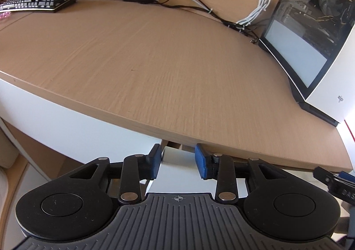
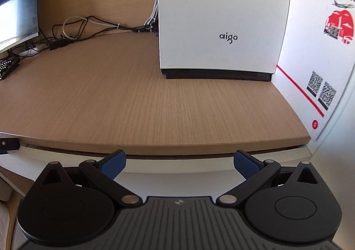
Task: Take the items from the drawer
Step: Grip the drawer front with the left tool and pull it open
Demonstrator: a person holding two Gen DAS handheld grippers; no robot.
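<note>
The white drawer (image 2: 199,166) sits just under the desk's (image 1: 168,68) front edge, barely ajar. Both grippers hang before it, empty — left gripper (image 1: 177,164) jaws partly apart, right gripper (image 2: 179,164) spread wide. Opening step, I judge — next, pull the front outward.

Bare desk (image 2: 137,94) before computer case (image 2: 221,17)

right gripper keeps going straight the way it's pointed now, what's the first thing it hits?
Probably the white drawer front just under the desk edge: the open right gripper points straight at it, pads either side. Depth is unclear; aimed slightly higher, it meets the desk edge first.
</note>
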